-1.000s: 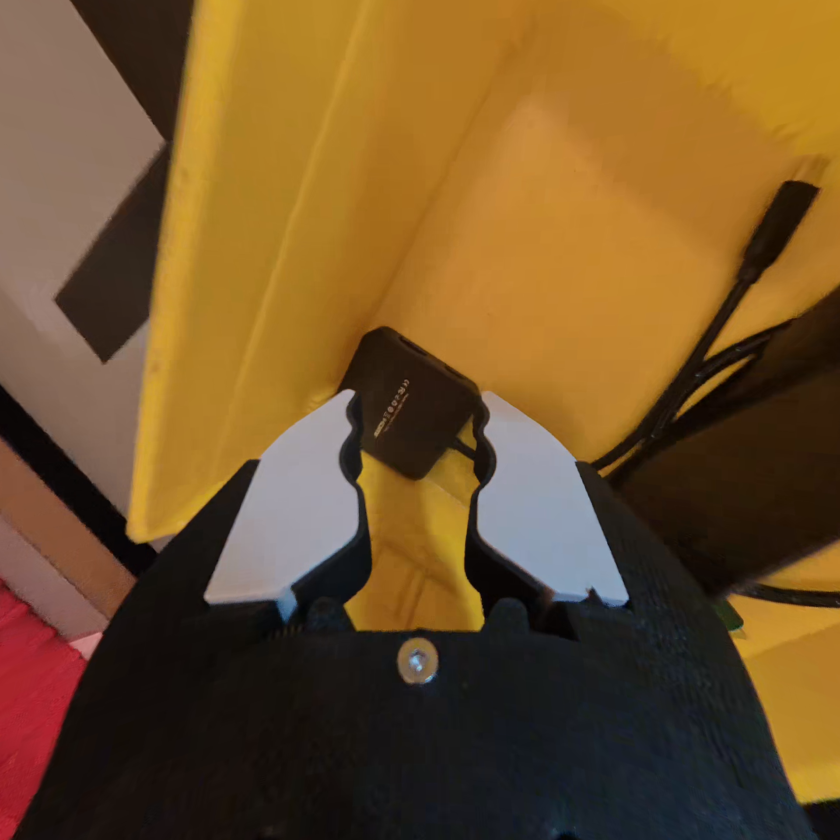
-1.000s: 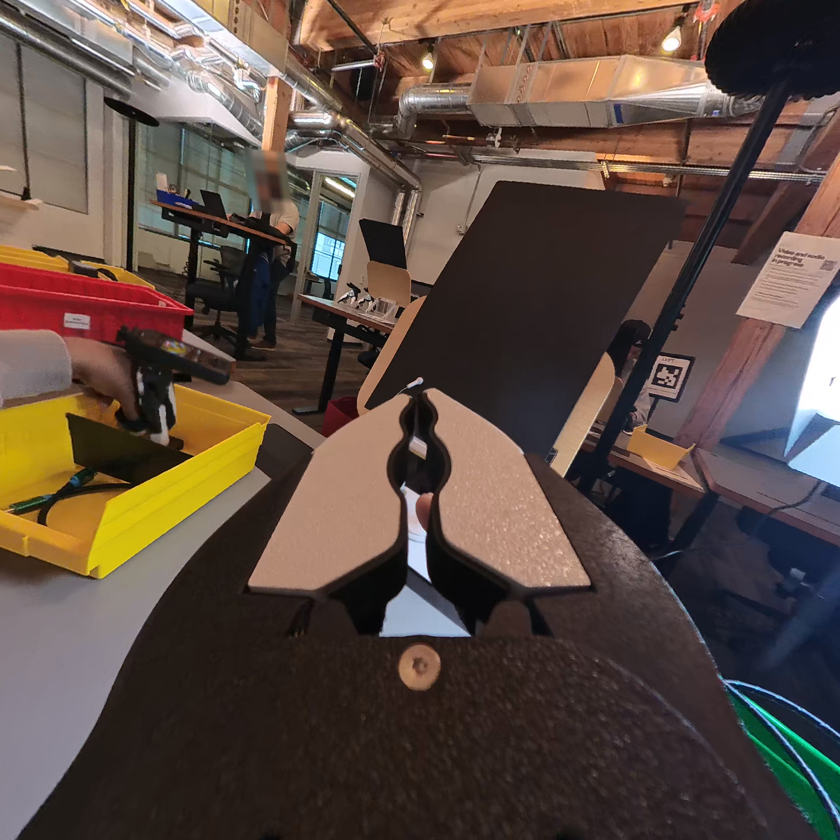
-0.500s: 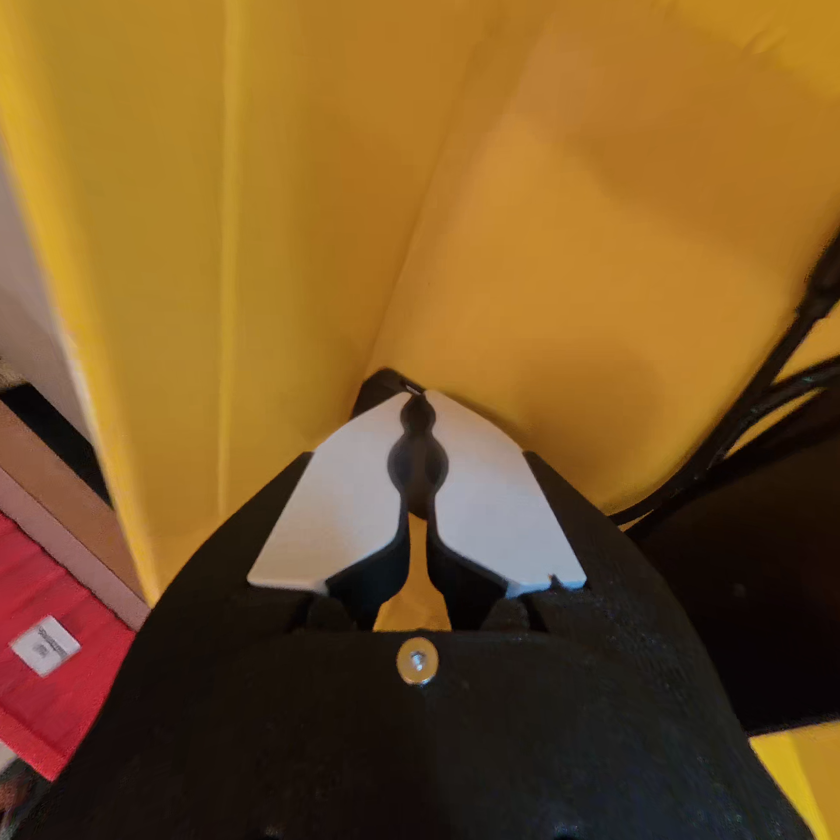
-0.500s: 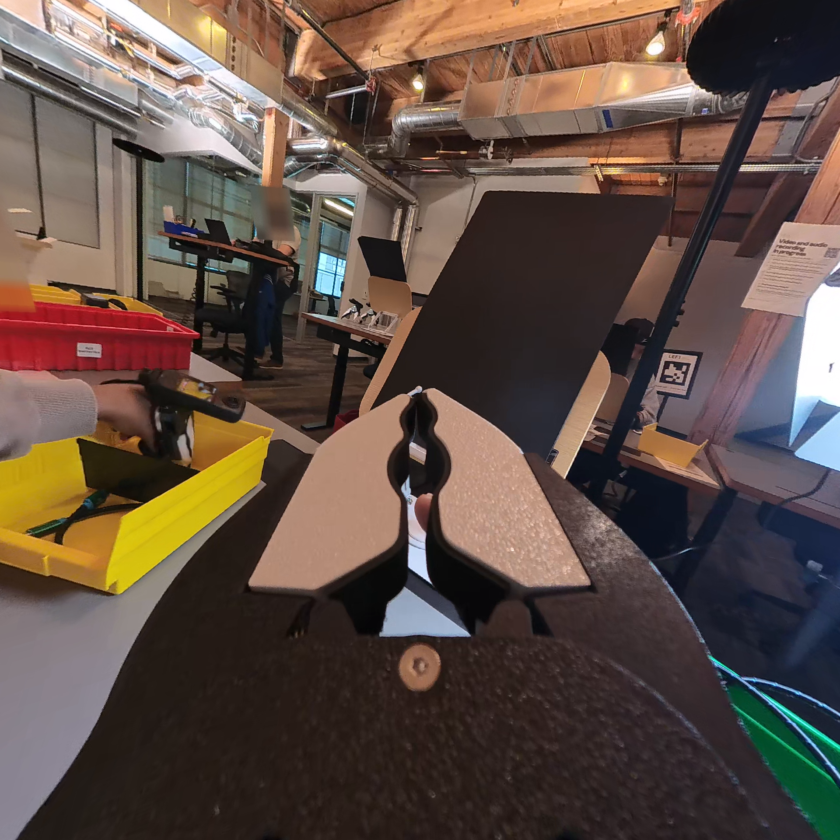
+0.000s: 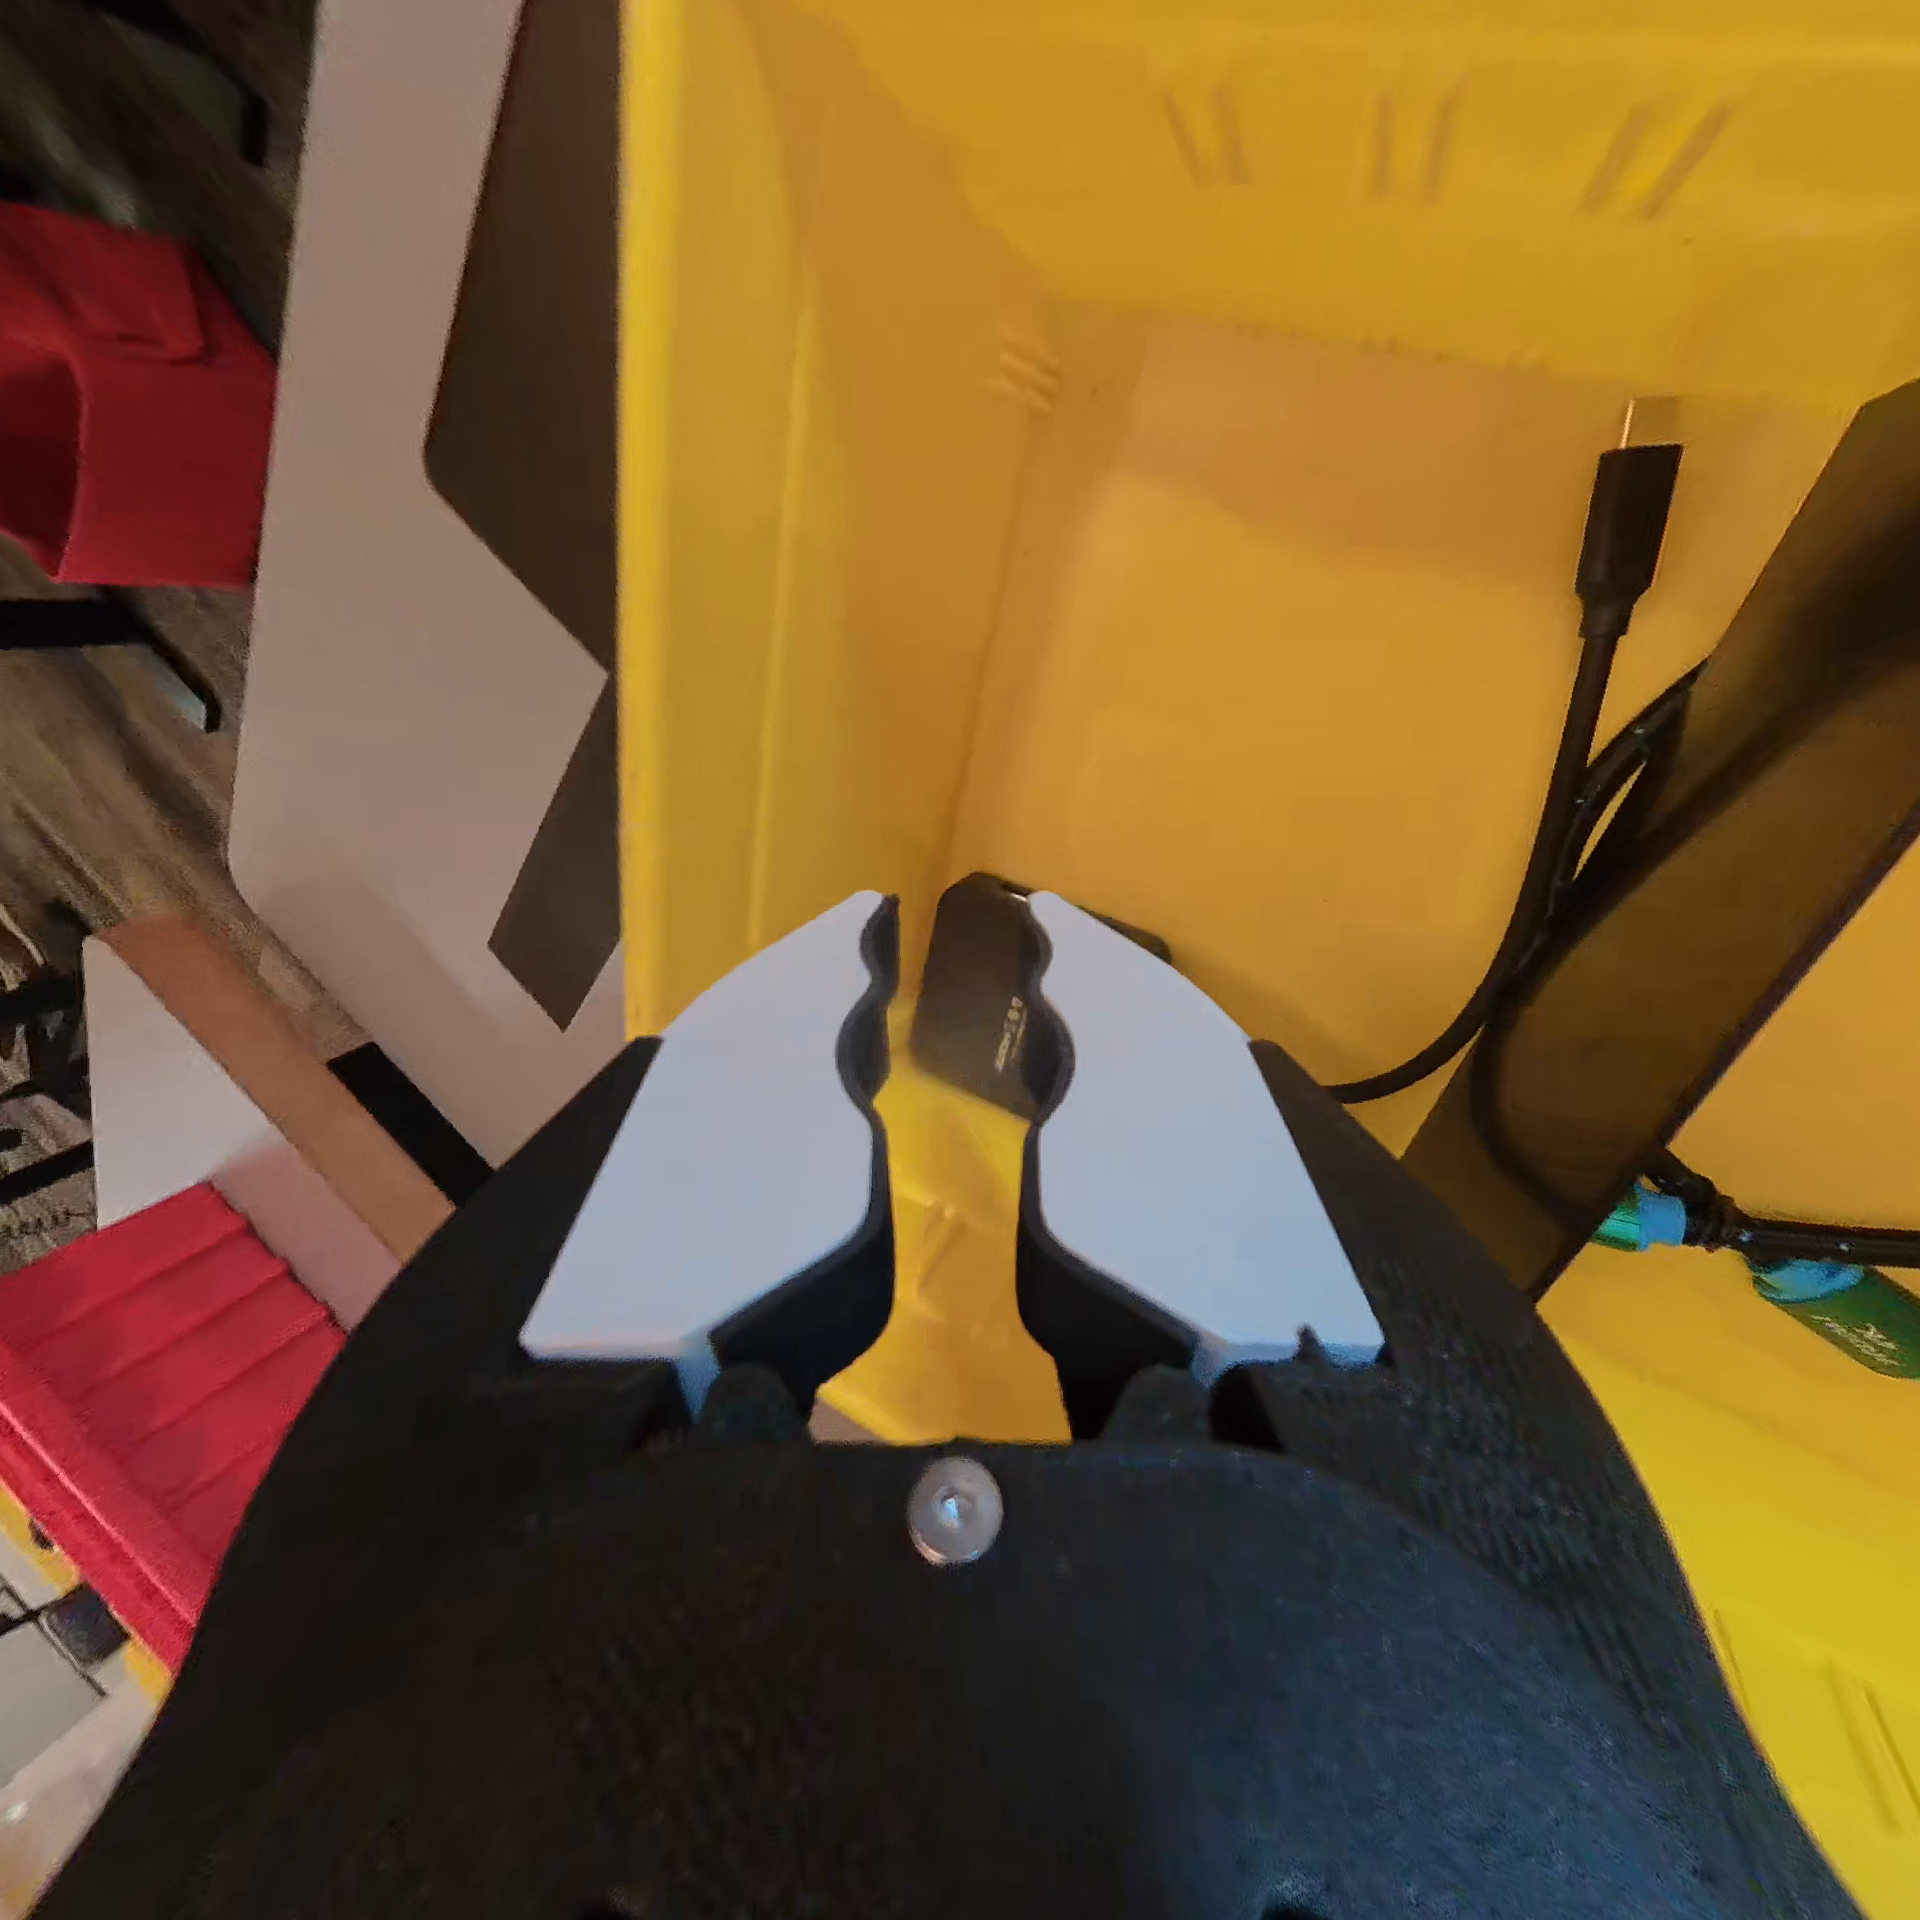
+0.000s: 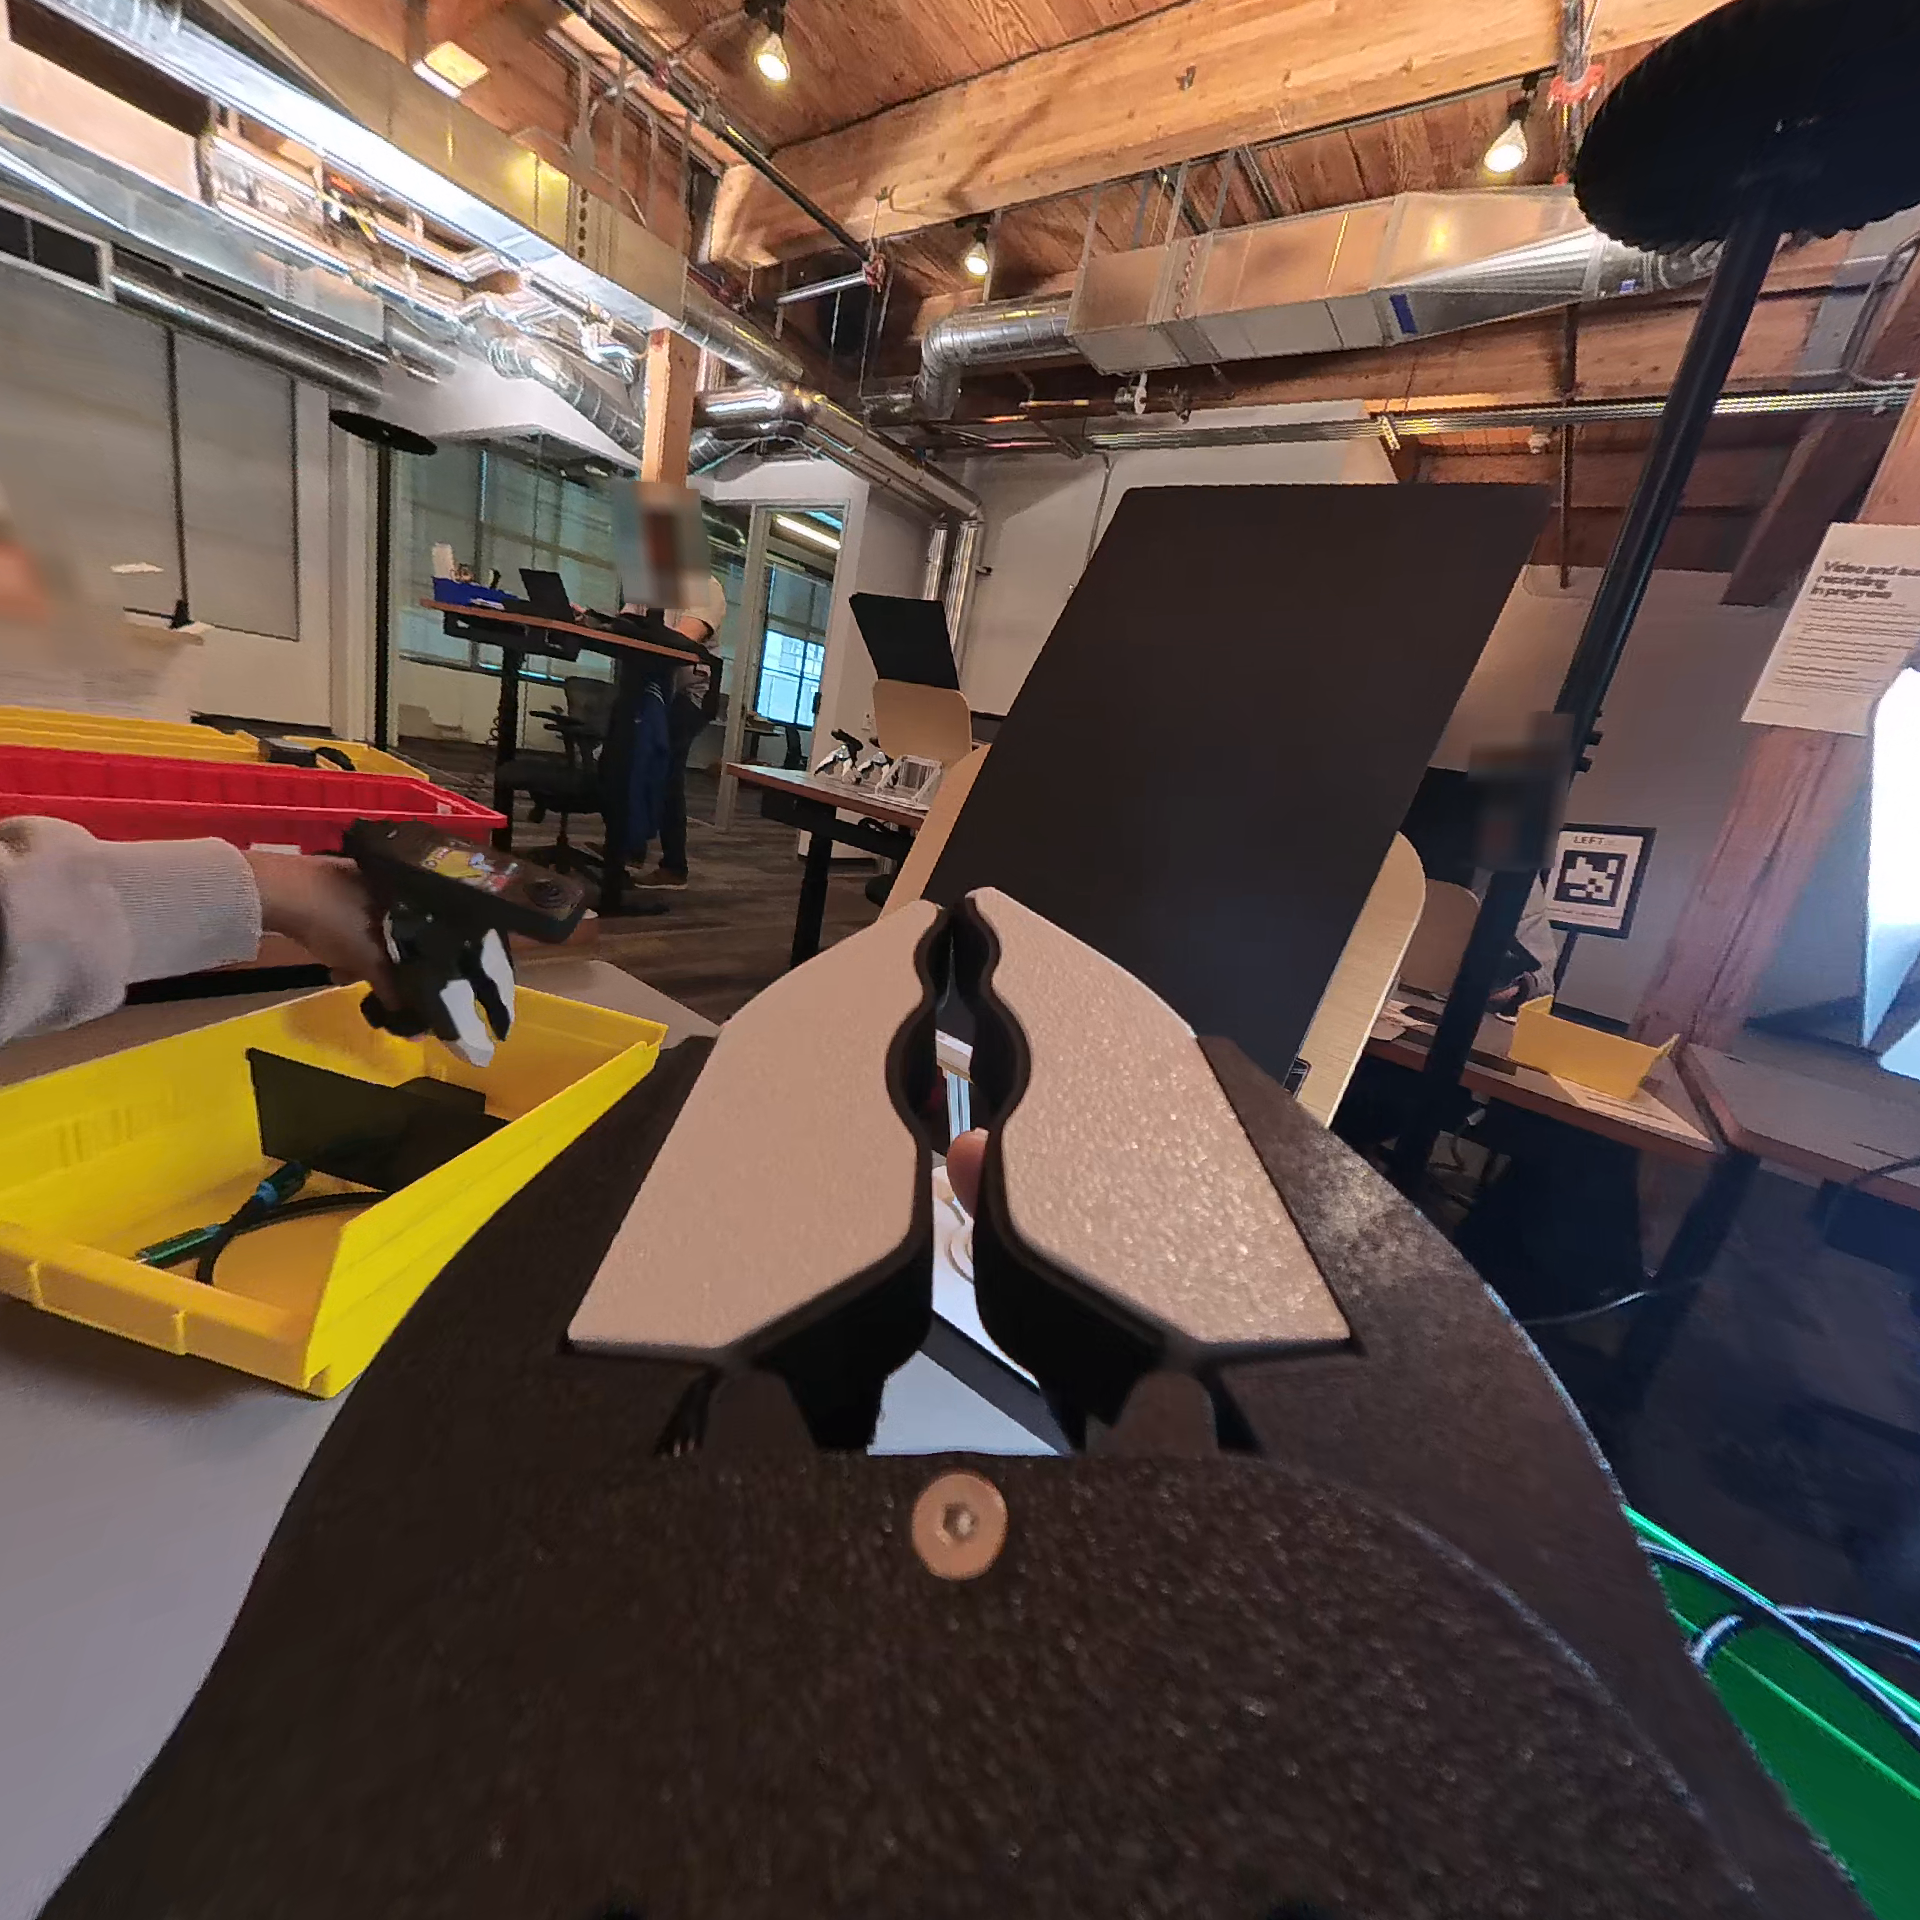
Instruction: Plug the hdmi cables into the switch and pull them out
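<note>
The small black switch [image 5: 971, 1003] lies in the near left corner of the yellow bin [image 5: 1299, 644]. My left gripper [image 5: 961, 914] hovers over it, partly open. A strip of yellow shows between the left finger and the switch, so nothing is gripped. A black cable with a bare plug [image 5: 1631, 520] and a green-ended hdmi plug [image 5: 1849, 1309] lie at the bin's right side. The right wrist view shows the left gripper [image 6: 473, 997] raised above the bin [image 6: 312, 1330], empty. My right gripper [image 6: 956, 914] is shut and empty above the table, away from the bin.
A black divider panel [image 5: 1714, 831] stands in the bin over the cables. Red bins [image 6: 208, 790] sit behind the yellow one. A large tilted black board [image 6: 1247, 779] stands ahead of the right gripper. A green bin [image 6: 1818, 1714] with wires is at the lower right. One gripper's finger ends stand about 55 centimetres off the other's.
The left gripper was open around the switch, then closed, and is now partly open again and pulled back higher. The switch stays in the bin corner. The right gripper has barely moved.
</note>
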Motion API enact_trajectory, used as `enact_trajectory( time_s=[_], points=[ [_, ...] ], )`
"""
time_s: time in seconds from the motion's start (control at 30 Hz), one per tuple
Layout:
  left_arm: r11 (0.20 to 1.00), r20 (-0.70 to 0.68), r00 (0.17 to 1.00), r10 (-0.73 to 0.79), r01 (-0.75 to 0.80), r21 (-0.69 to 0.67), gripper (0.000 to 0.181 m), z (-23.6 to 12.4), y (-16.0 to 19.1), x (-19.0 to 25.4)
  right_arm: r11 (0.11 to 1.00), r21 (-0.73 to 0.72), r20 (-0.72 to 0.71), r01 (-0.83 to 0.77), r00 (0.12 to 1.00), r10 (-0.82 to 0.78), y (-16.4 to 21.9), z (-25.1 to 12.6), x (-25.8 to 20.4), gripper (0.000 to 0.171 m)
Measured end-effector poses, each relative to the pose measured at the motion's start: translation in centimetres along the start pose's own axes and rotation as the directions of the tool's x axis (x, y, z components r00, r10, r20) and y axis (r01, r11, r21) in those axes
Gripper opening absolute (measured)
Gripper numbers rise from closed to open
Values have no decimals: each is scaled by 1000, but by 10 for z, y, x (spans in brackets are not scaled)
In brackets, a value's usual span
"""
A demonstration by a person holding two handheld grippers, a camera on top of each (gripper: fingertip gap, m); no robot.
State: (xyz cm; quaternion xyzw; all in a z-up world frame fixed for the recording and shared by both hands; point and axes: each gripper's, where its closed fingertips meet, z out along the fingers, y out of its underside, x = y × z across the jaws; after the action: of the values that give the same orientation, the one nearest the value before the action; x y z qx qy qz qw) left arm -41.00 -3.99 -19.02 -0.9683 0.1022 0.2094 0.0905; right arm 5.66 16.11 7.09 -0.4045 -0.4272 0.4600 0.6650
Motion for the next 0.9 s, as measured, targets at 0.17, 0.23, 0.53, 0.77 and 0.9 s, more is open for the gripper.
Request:
enact_trajectory(
  time_s=[0.17,0.23,0.53,0.77,0.9],
  points=[
    [995,-87,992,89,-93,-46,37,28,1,15,1000,0,20,-13,1000,13,5,2,1,0],
    [990,-143,985,95,-108,-86,43,42,7,24,1000,2,36,-28,999,27,7,2,1,0],
    [989,-226,972,66,-94,-113,0,56,13,39,996,8,103,-91,991,89,8,0,0,1],
    [992,-216,973,81,-100,-82,0,51,10,49,996,35,95,-76,993,73,-4,-5,1,0],
    [997,-129,989,75,-78,-18,1,40,1,34,992,54,100,-110,989,104,-7,-6,3,0]
  ],
)
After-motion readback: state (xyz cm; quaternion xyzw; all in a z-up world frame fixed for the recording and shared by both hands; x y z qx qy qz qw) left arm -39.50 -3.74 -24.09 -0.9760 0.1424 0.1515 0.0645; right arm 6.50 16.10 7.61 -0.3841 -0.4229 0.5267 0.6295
